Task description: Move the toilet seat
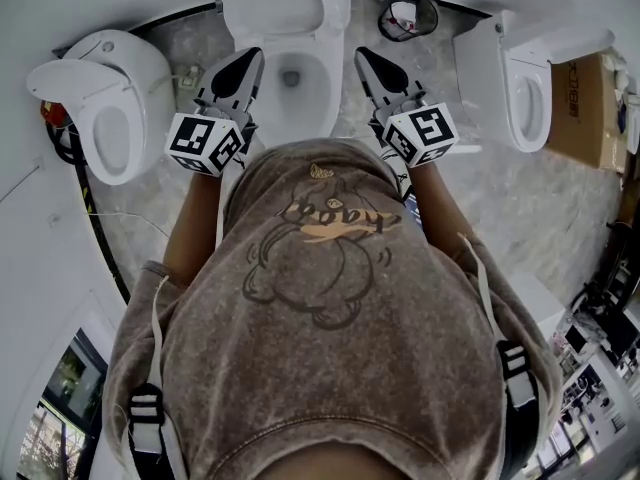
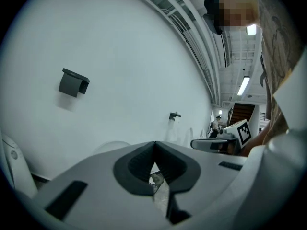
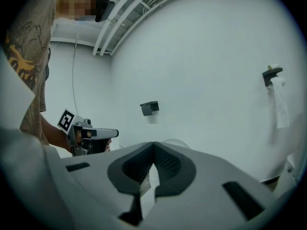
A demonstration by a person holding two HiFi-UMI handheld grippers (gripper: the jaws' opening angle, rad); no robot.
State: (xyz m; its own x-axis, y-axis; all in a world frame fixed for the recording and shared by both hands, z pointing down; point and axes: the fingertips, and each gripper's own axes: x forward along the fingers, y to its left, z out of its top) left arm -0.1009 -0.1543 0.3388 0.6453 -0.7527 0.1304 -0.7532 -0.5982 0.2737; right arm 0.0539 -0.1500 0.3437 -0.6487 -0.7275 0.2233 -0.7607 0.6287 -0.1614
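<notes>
Toilet seat (image 1: 328,93) duty belongs to the middle bowl, and the person stands square in front of it, which is why both tools sit level with each other. Closest to me is the brown hooded top (image 1: 330,308), bent over the scene. Just past it, the left gripper (image 1: 248,63) and the right gripper (image 1: 366,61) flank the bowl, one over each side of the rim, pointing at the back wall. Each gripper's own view shows its jaws pressed together with nothing between the pads, so neither has hold of anything. I'd guess the closed tips are meant to hook or nudge the seat from both sides at once rather than pinch it.

The white ring lies flat on the bowl, with the lid (image 1: 275,0) standing up behind it; from here I can't tell whether either tip touches the ring. Beyond, a small dark bin (image 1: 405,16) stands on the floor right of the lid, and other toilets (image 1: 110,108) stand well off to the sides. On the far wall hangs a paper holder (image 3: 272,74).
</notes>
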